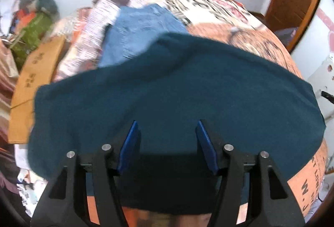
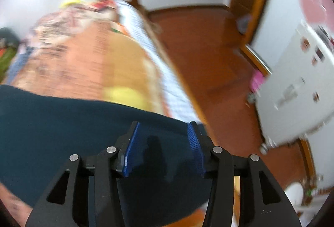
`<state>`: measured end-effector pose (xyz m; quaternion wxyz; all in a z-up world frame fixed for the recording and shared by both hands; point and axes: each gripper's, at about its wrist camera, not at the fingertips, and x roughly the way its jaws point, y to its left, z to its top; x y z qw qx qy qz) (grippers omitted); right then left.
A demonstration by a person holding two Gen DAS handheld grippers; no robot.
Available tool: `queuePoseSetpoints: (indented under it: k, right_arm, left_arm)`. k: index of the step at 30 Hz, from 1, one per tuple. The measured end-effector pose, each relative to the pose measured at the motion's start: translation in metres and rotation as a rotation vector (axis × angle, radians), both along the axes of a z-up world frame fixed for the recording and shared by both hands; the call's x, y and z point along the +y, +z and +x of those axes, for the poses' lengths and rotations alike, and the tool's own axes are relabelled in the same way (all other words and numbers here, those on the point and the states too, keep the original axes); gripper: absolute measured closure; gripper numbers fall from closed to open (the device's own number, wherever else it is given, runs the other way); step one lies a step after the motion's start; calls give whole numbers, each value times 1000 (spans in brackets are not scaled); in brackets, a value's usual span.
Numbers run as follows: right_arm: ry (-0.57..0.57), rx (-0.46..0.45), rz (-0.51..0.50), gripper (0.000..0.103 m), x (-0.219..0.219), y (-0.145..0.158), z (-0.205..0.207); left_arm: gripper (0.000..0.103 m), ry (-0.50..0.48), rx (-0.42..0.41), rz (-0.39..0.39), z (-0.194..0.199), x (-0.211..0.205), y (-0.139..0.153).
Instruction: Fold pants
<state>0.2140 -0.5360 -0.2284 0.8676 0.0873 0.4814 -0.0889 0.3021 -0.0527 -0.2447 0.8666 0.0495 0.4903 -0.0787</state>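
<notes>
On the bed's patterned orange bedspread, the dark teal folded cloth pants lie spread with their long axis running left to right across the left wrist view. At far left a brown cardboard box stands beside the bed. Beyond the pants lies a lighter blue denim garment, partly covered by them. The left hand-held gripper hovers over the pants' near part, jaws apart, nothing between them. The right hand-held gripper hangs above the pants' right end, jaws parted, empty. Both views are motion-blurred. Rightward, the bed edge drops to open wooden floor.
</notes>
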Motion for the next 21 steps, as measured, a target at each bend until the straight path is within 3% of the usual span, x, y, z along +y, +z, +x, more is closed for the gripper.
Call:
queuePoseSetpoints:
  k: [7,11,15,21]
  right_arm:
    - [293,-139,67,58,122,64,33]
    - [457,-181,127,56,201,80,59]
    - [602,-154,147,56,288,74,100]
    - [806,-38,178,56,396,38,150]
  left_arm:
    - [44,133,-88,-1,23,94,37]
    - [44,187,-35,-59,48,147,25]
    - [44,171,73,-119,79,173,-6]
    - [45,197,137,-124,101,195,-47]
